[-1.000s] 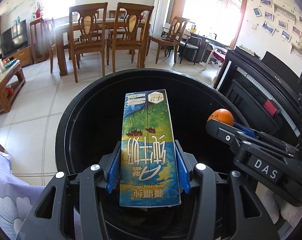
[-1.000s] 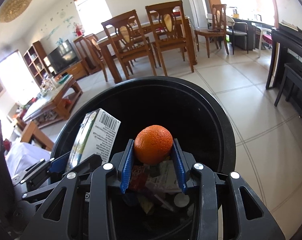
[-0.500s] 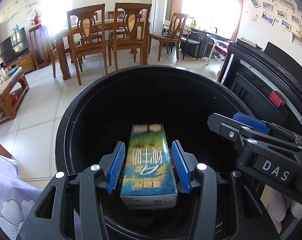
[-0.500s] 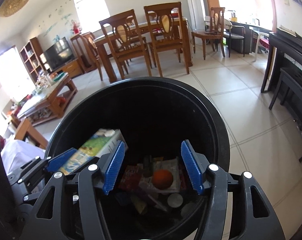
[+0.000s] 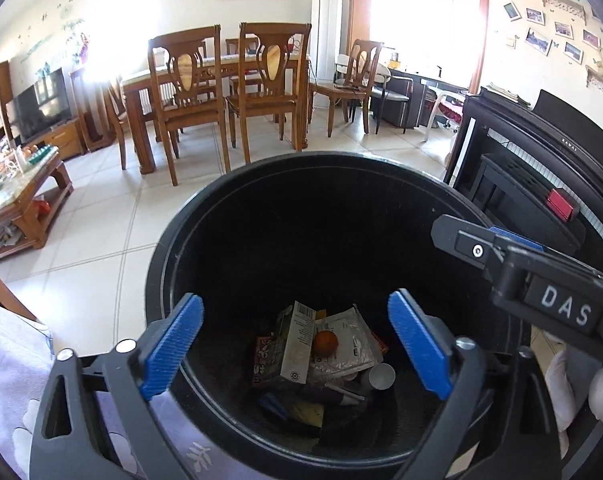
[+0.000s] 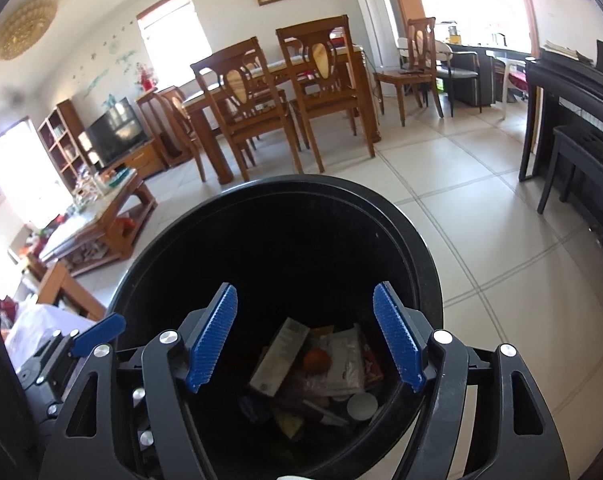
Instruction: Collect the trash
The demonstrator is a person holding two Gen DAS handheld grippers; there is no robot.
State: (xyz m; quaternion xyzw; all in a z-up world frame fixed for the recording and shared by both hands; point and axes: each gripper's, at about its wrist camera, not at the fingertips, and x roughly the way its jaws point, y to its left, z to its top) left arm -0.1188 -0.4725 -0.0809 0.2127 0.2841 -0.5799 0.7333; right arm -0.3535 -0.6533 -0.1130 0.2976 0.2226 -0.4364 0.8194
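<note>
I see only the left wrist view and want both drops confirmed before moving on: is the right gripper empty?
Observer: Yes. In the right wrist view the right gripper hangs over the bin; its jaws have just been opening, and nothing is between its pads.
Operator: Any trash spilled on the floor on that side of the bin?
Observer: None shows on the tiles between the bin and the piano bench.

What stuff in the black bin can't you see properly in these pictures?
- Left wrist view: the trash under the milk carton and orange is hidden by them and by shadow.
- Both views: the bin bottom is too dark; its near rim is hidden by the open left gripper and open right gripper.
- Right wrist view: wrapper print is too small to read.
</note>
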